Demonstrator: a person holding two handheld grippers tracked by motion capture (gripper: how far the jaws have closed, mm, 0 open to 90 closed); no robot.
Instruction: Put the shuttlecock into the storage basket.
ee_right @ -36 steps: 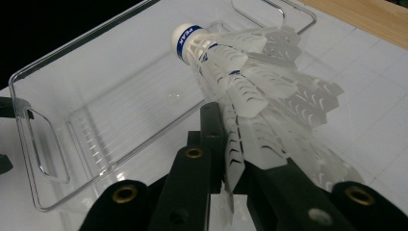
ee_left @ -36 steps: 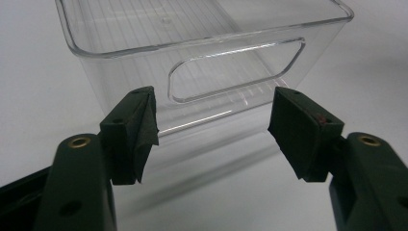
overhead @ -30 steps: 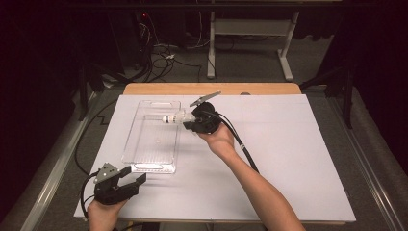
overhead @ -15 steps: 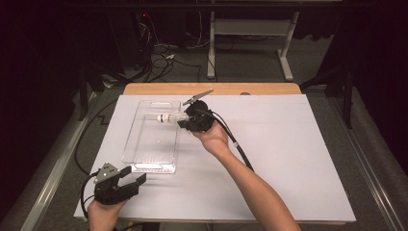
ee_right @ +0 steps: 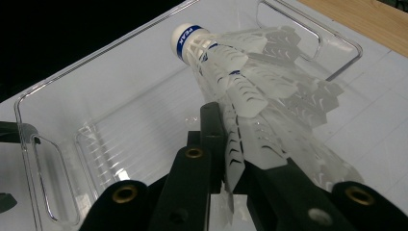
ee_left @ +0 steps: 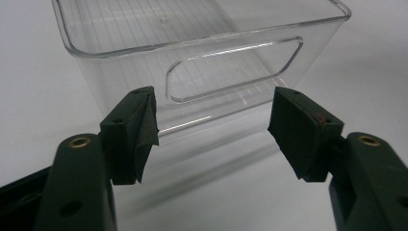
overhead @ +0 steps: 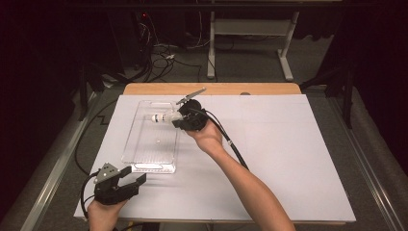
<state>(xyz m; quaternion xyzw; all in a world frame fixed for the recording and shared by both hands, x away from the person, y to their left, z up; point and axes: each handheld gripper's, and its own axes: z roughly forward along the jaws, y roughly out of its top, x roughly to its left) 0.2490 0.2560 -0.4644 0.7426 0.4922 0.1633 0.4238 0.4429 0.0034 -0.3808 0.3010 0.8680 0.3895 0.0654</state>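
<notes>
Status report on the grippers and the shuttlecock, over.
Right gripper shut on the shuttlecock, held over the clear bin. Left gripper open, idle at the bin's near end. Nothing in the way.

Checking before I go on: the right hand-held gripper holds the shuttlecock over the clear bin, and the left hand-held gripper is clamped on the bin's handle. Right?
Not quite. The left hand-held gripper is open and short of the clear bin, touching nothing, as the left gripper view shows. The rest holds: the right hand-held gripper grips the shuttlecock over the bin.
</notes>
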